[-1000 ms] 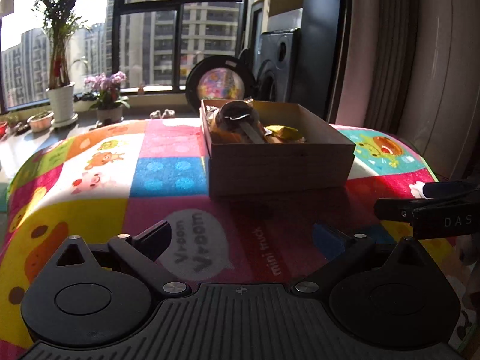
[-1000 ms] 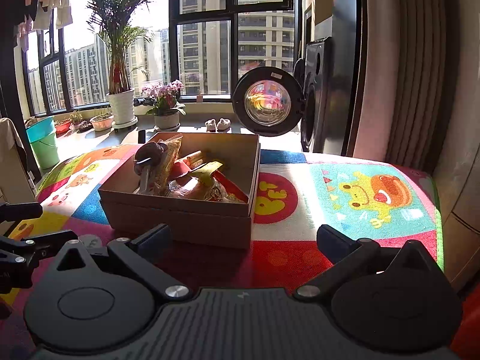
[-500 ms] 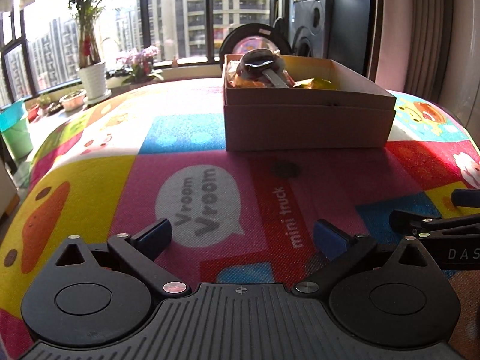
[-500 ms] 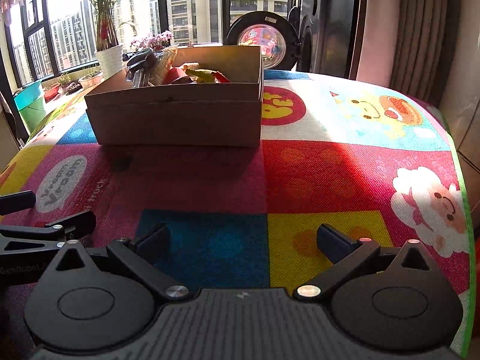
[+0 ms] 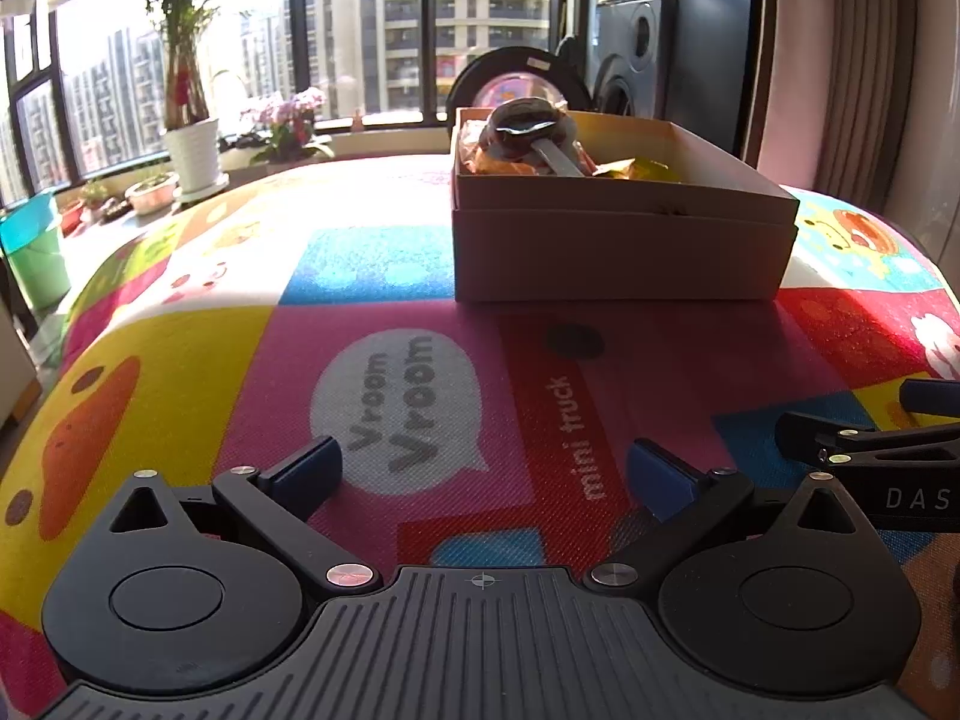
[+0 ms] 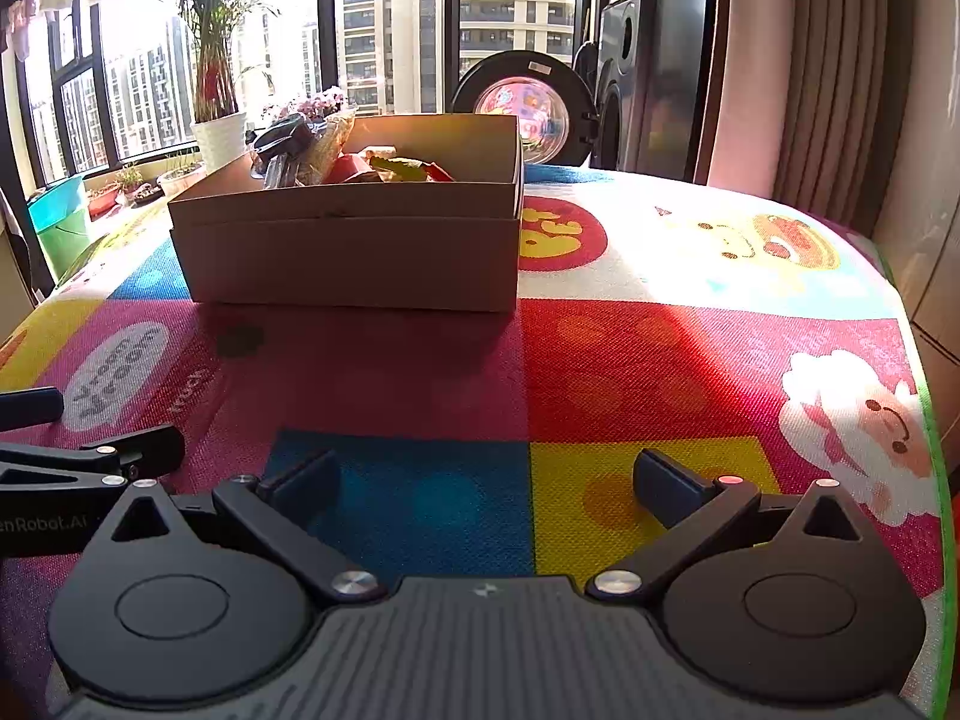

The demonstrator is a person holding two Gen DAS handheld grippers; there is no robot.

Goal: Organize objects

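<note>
A brown cardboard box stands on the colourful play mat; it also shows in the right wrist view. It holds a dark round-headed object with a metal handle, snack packets and other items. My left gripper is open and empty, low over the mat, well short of the box. My right gripper is open and empty, low over the mat beside the left one. Each gripper's fingers show at the edge of the other's view.
A washing machine with its round door open stands behind the mat. Potted plants and a green bucket line the window side at left. A curtain hangs at right. A small dark spot lies before the box.
Both grippers have dropped lower and pulled back from the box toward the near part of the mat. Both stayed open and empty.
</note>
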